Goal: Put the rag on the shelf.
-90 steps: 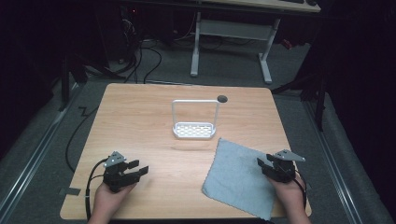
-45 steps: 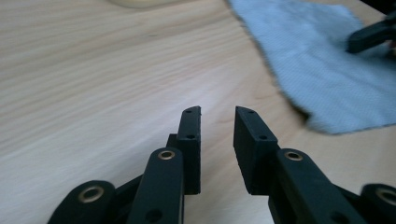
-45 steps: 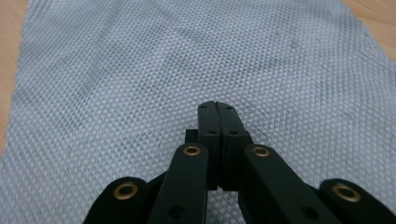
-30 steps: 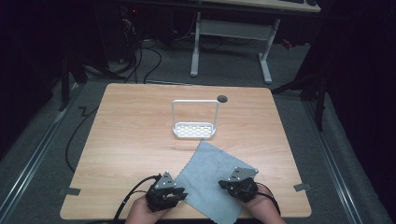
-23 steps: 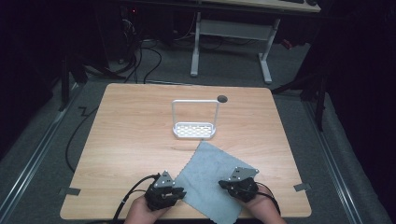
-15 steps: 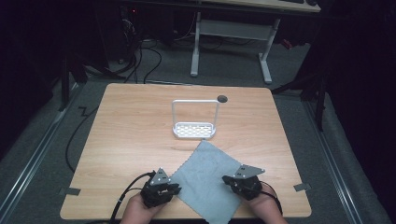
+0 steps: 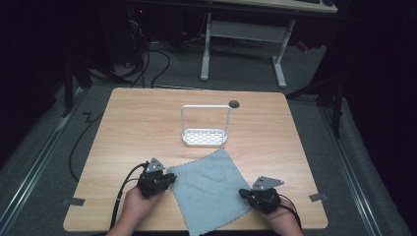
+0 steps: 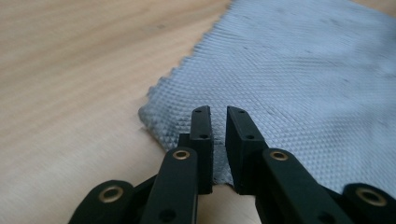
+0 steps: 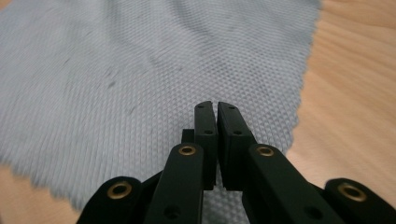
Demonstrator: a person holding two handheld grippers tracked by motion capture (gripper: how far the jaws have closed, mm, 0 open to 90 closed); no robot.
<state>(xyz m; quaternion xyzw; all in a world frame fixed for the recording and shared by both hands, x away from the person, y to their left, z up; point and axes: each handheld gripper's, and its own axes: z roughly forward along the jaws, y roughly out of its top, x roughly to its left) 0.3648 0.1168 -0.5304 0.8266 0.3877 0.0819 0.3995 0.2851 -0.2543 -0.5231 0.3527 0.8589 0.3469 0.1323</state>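
Left gripper (image 7: 169, 178) sits at the left corner of the blue-grey cloth (image 7: 210, 191), low over the wooden surface (image 7: 147, 128); in the left gripper view its jaws stand nearly together with a narrow gap, having just been closing, the cloth corner (image 8: 154, 114) lying under and ahead of the tips, and whether any fabric is caught between the pads cannot be told. Right gripper (image 7: 243, 192) is at the cloth's right corner, near the front edge of the surface; in the right gripper view the jaws are pressed almost flat together over the weave (image 9: 140, 84), with only a hairline slit, and the cloth edge runs just to the right of them. Cloth lies flat, turned like a diamond, one corner pointing toward the white wire rack (image 7: 205, 129), the nearest corner hanging at the front edge between the person's two hands. Rack stands upright near mid-surface, apart from the cloth tip. Small dark round hole (image 7: 234, 103) sits just behind the rack. Cable (image 7: 125, 184) trails from the left gripper.
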